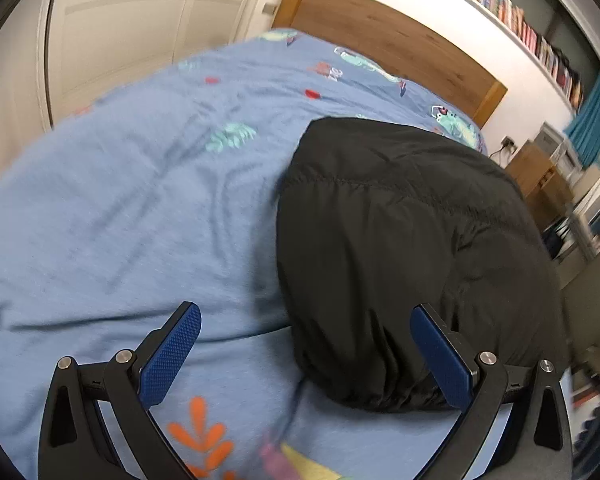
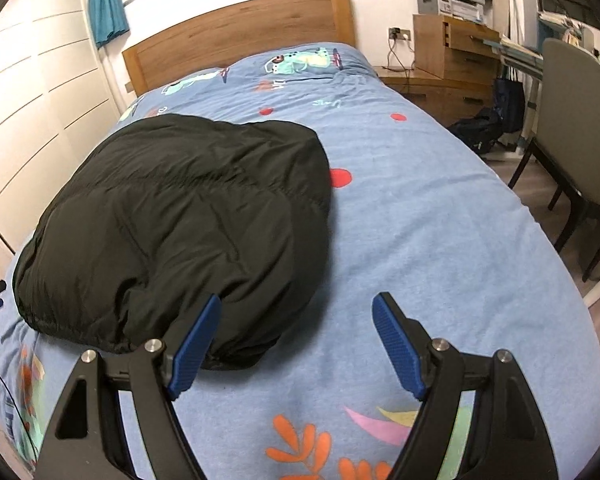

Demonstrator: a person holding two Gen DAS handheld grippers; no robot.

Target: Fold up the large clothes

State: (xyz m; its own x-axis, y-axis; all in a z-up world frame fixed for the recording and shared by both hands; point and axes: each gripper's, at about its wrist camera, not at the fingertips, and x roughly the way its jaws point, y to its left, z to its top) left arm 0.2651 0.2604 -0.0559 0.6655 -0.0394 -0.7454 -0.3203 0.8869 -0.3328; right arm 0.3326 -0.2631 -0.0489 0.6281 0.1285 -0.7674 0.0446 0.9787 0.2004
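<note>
Item one: my left gripper (image 1: 305,354). I am holding its jaws spread wide, with nothing between the blue pads (image 1: 171,360). Both fingers are hovering above the bed, gripping nothing.

Item two: my right gripper (image 2: 296,344). I am keeping these jaws wide apart too, with nothing held. The left-hand pad (image 2: 196,352) is sitting in front of the jacket's near edge; whether it is touching the fabric I cannot tell.

Item three: the black puffer jacket (image 1: 400,248), the garment in question. It is lying folded into a rounded, quilted bundle on the bed, ahead of my left jaws and to their right, its gathered hem nearest the right-hand finger. From the right wrist view the jacket (image 2: 180,216) is lying ahead and to the left of those jaws.

Item four: the blue duvet (image 1: 120,200), printed with orange leaves and teal figures, is spreading under and beyond both grippers.

Item five: the wooden headboard (image 2: 240,36) is standing at the far end of the bed.

Item six, far right of the right jaws: a wooden bedside unit (image 2: 448,52) with a printer (image 2: 448,0) on top, and a grey chair (image 2: 576,128).

Item seven: a shelf of books (image 1: 520,24) is running high along the wall beyond the left jaws.
</note>
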